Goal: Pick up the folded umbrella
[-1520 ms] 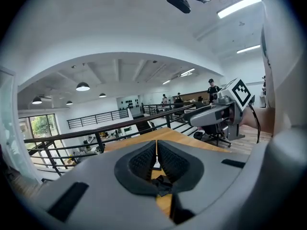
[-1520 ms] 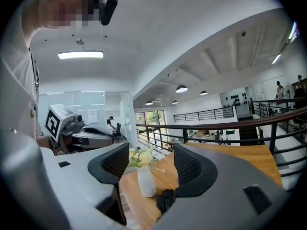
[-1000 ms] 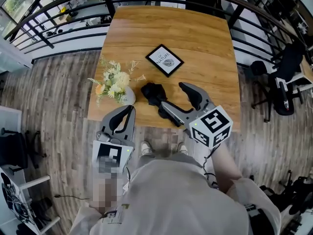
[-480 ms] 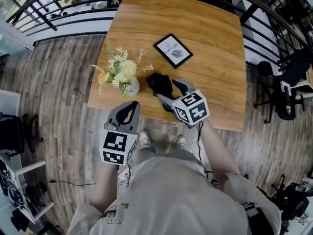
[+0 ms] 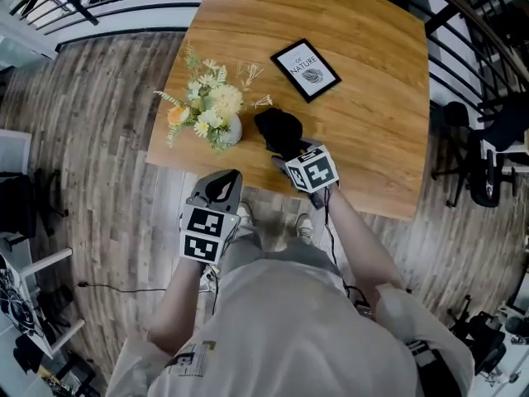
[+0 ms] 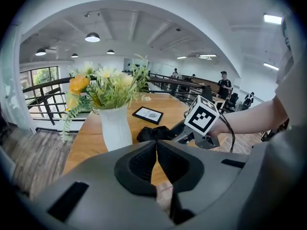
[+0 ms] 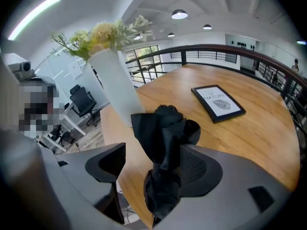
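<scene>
The folded black umbrella lies near the front edge of the wooden table, just right of the vase. My right gripper is down over its near end. In the right gripper view the umbrella sits between the jaws, against the right one, with a gap on the left; the right gripper is opening. My left gripper hovers in front of the table edge, below the vase, with its jaws together and nothing in them. From the left gripper the umbrella shows beyond the tips.
A white vase of flowers stands right beside the umbrella on its left. A black framed print lies further back. A dark railing runs round the table's far sides. A black office chair stands off to the right.
Both grippers have come down. The right one moved forward and down over the umbrella's near end, so the umbrella now lies between its jaws. The left one sank in front of the table edge.
</scene>
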The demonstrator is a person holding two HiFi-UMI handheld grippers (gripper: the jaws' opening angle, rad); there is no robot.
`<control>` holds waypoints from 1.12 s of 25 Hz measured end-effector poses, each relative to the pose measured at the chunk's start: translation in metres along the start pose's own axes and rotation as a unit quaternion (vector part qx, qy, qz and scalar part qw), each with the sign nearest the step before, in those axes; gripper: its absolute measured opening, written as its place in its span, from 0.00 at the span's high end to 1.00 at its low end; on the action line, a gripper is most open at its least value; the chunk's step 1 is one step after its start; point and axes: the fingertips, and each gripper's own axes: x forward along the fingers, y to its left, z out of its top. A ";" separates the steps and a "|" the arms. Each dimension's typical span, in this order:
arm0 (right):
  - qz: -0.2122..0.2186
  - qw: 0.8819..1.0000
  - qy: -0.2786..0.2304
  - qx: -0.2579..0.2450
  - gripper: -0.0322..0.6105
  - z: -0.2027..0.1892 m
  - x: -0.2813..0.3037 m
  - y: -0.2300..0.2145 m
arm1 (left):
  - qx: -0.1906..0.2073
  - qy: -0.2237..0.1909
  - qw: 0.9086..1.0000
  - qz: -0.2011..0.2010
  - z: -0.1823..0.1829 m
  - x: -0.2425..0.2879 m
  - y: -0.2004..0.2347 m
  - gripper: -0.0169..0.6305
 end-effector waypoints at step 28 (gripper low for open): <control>-0.024 0.998 -0.064 0.017 0.54 0.017 -0.073 -0.001 | 0.008 -0.030 0.999 0.019 0.012 -0.038 -0.011 0.94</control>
